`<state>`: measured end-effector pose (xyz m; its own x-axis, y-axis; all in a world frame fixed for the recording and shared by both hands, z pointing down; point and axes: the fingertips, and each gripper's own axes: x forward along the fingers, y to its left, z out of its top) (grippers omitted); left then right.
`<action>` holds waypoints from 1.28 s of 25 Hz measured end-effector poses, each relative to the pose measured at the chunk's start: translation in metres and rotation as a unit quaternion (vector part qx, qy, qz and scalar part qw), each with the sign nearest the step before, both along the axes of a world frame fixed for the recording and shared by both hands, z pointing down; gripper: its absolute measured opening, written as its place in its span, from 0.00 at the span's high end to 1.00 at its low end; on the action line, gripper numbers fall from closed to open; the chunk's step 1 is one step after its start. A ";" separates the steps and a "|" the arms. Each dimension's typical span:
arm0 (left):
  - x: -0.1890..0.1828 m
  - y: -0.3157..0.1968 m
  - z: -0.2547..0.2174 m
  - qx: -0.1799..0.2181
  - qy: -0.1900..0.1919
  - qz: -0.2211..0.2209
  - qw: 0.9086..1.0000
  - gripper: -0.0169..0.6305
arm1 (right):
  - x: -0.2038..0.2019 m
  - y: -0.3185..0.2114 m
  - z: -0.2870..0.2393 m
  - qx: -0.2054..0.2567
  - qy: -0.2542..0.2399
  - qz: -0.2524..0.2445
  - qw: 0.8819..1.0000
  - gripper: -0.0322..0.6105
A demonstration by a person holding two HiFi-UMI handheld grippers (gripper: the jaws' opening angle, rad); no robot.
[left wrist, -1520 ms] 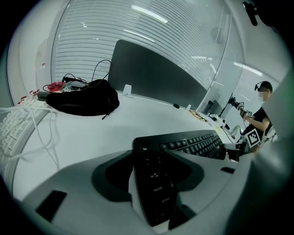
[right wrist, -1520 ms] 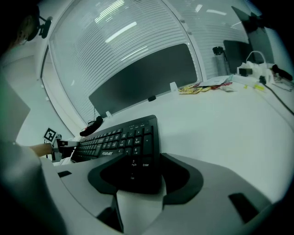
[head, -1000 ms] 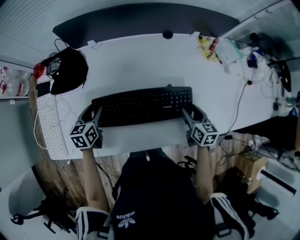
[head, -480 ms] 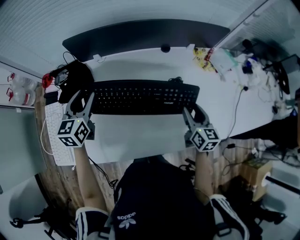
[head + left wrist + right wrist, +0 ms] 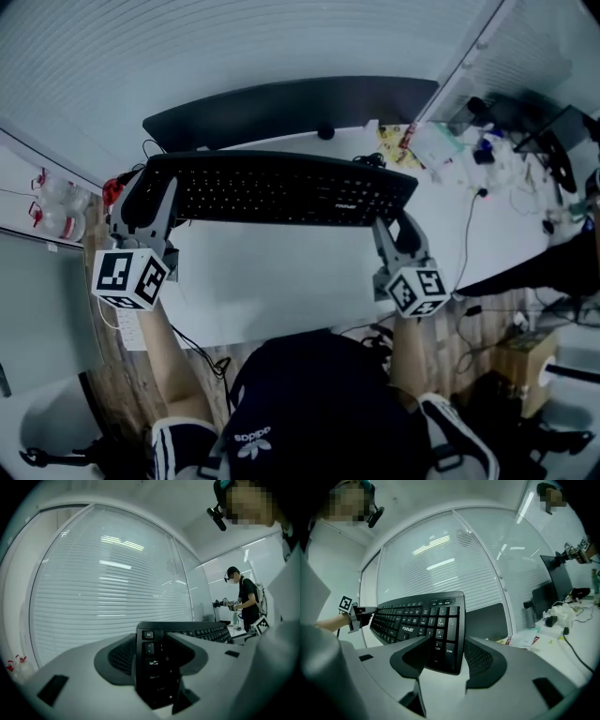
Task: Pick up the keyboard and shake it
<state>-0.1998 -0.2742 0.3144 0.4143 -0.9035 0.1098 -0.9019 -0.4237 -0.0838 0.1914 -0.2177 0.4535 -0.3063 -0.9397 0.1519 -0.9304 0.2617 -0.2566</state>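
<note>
A black keyboard (image 5: pixel 281 192) hangs in the air above the white table (image 5: pixel 262 277), held level by its two ends. My left gripper (image 5: pixel 152 204) is shut on the keyboard's left end (image 5: pixel 154 667), with the jaws on either side of the Esc and Tab keys. At the other end, by the number pad (image 5: pixel 440 630), my right gripper (image 5: pixel 396 225) is clamped on it. In the right gripper view the keyboard stretches away to the left, and my right gripper (image 5: pixel 443 660) holds its near edge. My left gripper (image 5: pixel 154 665) fills the bottom of its own view.
A long dark panel (image 5: pixel 291 103) runs along the table's far edge. Papers, bottles and cables (image 5: pixel 459 141) crowd the right end. A white keyboard (image 5: pixel 131 328) lies at the left edge. Another person (image 5: pixel 246 599) stands off to the side in the room.
The keyboard has left the table and risen, carried up and away from me by both grippers, which have kept their hold on its ends.
</note>
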 end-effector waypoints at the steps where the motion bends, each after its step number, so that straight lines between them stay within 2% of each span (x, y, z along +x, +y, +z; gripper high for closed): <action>1: 0.002 0.002 -0.011 0.009 -0.006 0.003 1.000 0.65 | 0.000 0.002 -0.006 0.005 -0.002 0.001 1.000 0.60; 7: 0.012 0.015 -0.063 0.052 -0.024 0.014 0.998 0.65 | 0.001 0.017 -0.036 0.025 -0.007 0.009 1.000 0.60; 17: 0.019 0.039 -0.109 0.091 -0.010 0.027 0.995 0.65 | 0.011 0.045 -0.086 0.073 -0.005 0.025 0.997 0.60; 26: 0.012 0.050 -0.106 0.088 -0.013 0.027 0.996 0.65 | 0.004 0.055 -0.083 0.063 -0.007 0.019 0.998 0.60; 32: 0.003 0.038 -0.101 0.080 -0.006 0.026 0.996 0.65 | 0.000 0.041 -0.089 0.071 0.006 0.013 0.997 0.60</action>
